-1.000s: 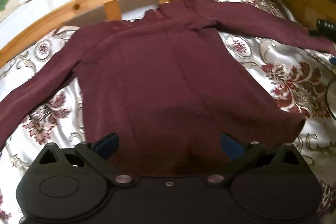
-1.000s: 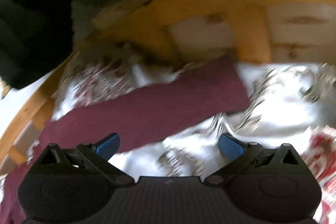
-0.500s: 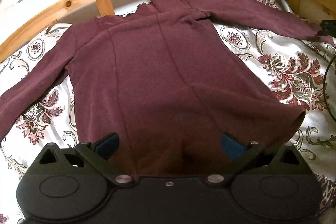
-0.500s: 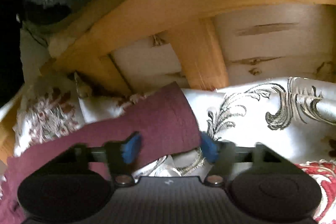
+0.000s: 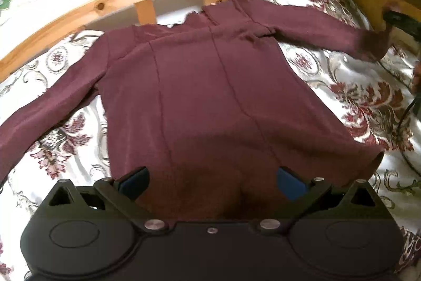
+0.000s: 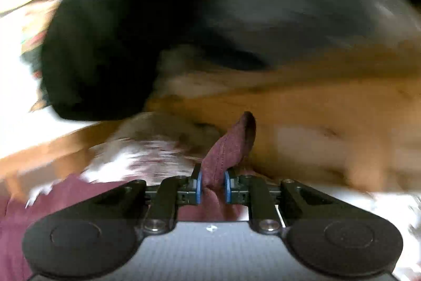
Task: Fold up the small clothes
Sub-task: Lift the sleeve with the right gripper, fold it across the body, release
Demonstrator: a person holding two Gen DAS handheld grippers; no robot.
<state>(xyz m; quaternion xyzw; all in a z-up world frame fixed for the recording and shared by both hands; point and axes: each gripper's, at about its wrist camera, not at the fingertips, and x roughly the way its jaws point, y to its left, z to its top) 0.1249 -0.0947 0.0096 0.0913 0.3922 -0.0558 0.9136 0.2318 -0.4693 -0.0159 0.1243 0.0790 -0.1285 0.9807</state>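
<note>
A maroon long-sleeved top (image 5: pixel 210 102) lies spread flat on the floral bedspread, neck toward the wooden headboard, both sleeves stretched out. My left gripper (image 5: pixel 211 182) is open and empty, hovering over the hem with the body of the top between its blue pads. My right gripper (image 6: pixel 212 187) is shut on the cuff of the right sleeve (image 6: pixel 229 146), which sticks up between the pads. That sleeve end (image 5: pixel 368 44) shows lifted at the far right of the left wrist view, where the right gripper's dark body (image 5: pixel 402 20) is partly visible.
A white and red floral bedspread (image 5: pixel 363 102) covers the bed. A wooden headboard (image 5: pixel 110 4) with slats curves along the back. Dark clothing (image 6: pixel 118 44) hangs over the bed frame at the upper right. A black cable (image 5: pixel 402 128) lies at the right edge.
My right gripper closed on the right sleeve's cuff and is lifting it, with its view now blurred by motion. My left gripper stayed open over the hem, shifting only slightly.
</note>
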